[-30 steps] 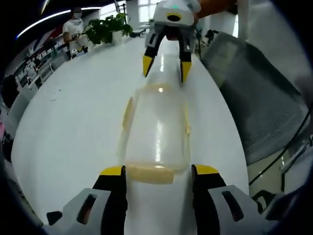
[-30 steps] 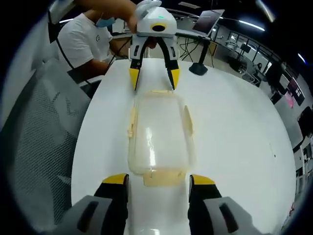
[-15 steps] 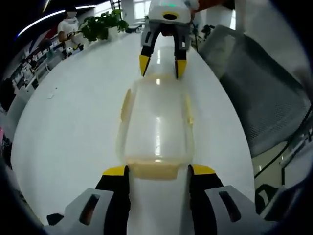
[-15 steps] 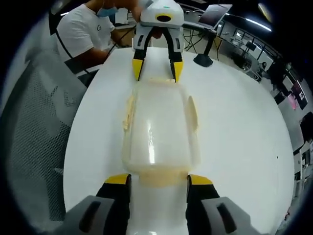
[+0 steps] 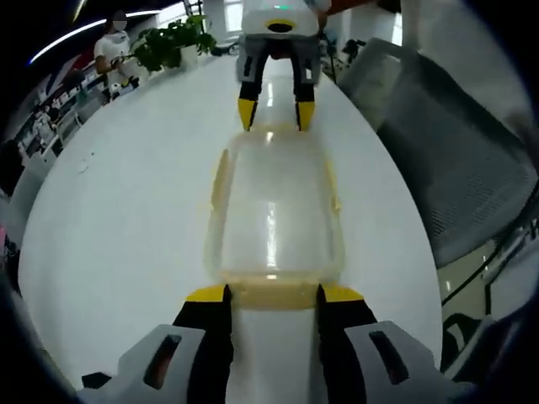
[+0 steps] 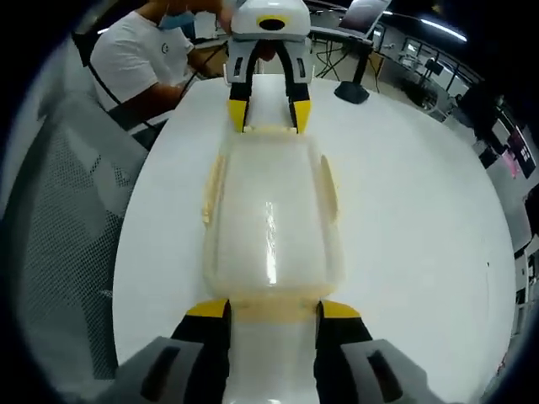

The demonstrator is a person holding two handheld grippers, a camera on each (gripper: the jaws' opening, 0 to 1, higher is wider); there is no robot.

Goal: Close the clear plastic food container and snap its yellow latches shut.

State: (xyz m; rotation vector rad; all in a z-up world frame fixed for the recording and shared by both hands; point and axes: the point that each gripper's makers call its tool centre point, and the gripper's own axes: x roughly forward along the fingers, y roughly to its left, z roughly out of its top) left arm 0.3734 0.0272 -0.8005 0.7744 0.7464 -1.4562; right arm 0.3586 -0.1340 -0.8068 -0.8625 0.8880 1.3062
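1. In the left gripper view, the clear rectangular plastic food container lies lengthwise on the white bench, its lid on top and catching a streak of light.
2. The left gripper sits at the near short end, its yellow-tipped black fingers spread either side of the pale yellow end latch; they flank it closely, and I cannot tell whether they actually press it.
3. At the far short end, the right gripper points down toward the container, fingers apart, yellow tips at the far corners of the lid.
4. Pale yellow side latches run along both long sides of the container, angled slightly outward.
5. Switch to the right gripper view: same container, seen from the other end, with the right gripper straddling the near yellow latch, fingers parted.
6. The left gripper stands at the far end here, its tips beside that end's latch.
7. A grey mesh office chair stands next to the bench edge.
8. A person in a white shirt sits at the far end of the bench, and a green potted plant stands beyond the bench in the left gripper view.
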